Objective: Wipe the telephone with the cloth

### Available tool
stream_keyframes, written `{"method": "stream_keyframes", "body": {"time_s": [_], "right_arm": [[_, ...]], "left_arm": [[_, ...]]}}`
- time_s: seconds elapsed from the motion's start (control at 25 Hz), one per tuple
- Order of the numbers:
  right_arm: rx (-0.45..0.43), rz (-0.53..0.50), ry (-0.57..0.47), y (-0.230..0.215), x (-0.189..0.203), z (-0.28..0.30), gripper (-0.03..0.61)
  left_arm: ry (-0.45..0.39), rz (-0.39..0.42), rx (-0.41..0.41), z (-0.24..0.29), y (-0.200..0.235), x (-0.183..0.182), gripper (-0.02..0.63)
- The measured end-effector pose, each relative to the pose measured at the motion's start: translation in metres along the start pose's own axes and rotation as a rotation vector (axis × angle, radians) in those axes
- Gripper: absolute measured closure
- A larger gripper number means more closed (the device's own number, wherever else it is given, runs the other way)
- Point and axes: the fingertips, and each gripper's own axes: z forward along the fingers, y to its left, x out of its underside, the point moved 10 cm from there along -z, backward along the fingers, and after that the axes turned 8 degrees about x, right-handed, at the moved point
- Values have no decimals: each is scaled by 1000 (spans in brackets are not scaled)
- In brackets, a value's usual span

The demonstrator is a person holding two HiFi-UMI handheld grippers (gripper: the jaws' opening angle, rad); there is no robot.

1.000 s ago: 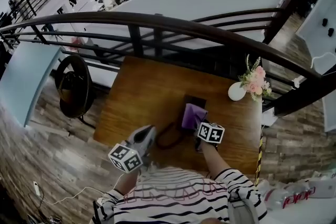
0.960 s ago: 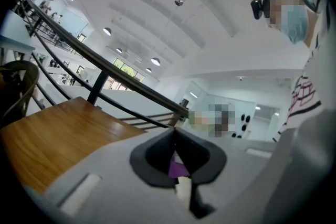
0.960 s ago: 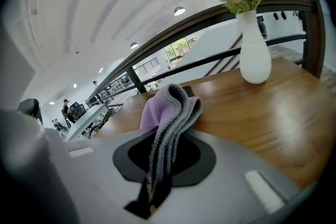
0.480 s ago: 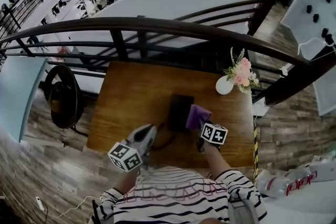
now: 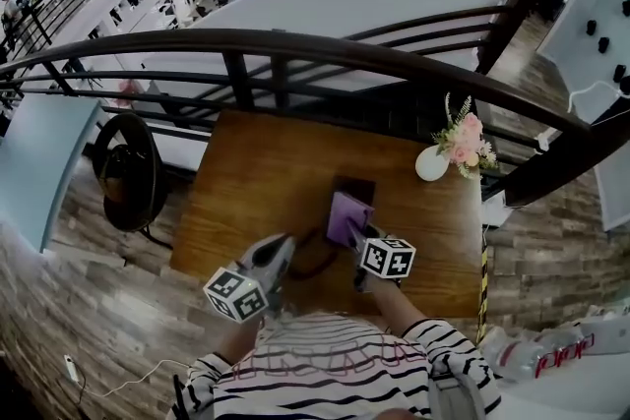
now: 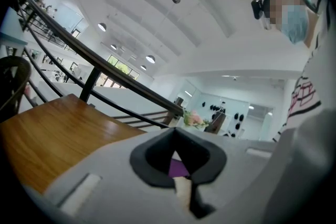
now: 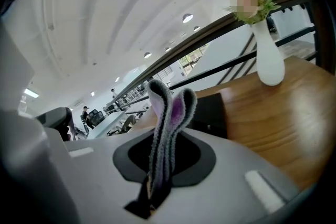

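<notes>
Behind a dark curved railing [image 5: 295,49], a wooden counter [image 5: 246,182] is seen from above, and on its near half, right of centre, a black telephone [image 5: 354,188] is laid flat, with a loop of dark cord [image 5: 313,256] trailing from it toward the person's side. A white vase of pink flowers [image 5: 433,166] is stood at the counter's right edge, well apart from the telephone. A purple cloth [image 5: 346,216] is spread over the telephone's near part and is pressed to it by the right tongs [image 5: 358,237], which are closed on a fold of the fabric; in the right gripper view the doubled cloth [image 7: 167,128] is seen pinched between the jaws of the right tongs [image 7: 155,189], with the black telephone [image 7: 210,113] just beyond. The left tongs [image 5: 283,249] are held near the cord, apart from the telephone, with their jaws drawn together on nothing; in the left gripper view only a sliver of purple is seen past the left tongs [image 6: 184,194]. The wiping step is judged to be under way, with the telephone's far part not yet covered. The next move is judged to call for the cloth to be drawn across that far part under light, even pressure, with the pinch maintained so that the fold is not lost and with the light telephone perhaps steadied so that it is not pushed along the counter.
</notes>
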Motion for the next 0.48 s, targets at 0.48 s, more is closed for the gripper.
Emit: {"method": "stream_keyframes", "body": {"time_s": [0.48], "right_arm": [[17,-91,174,20,45,43,541]], "left_arm": [[-29,-6,-76,-36,-5,0,612]]}}
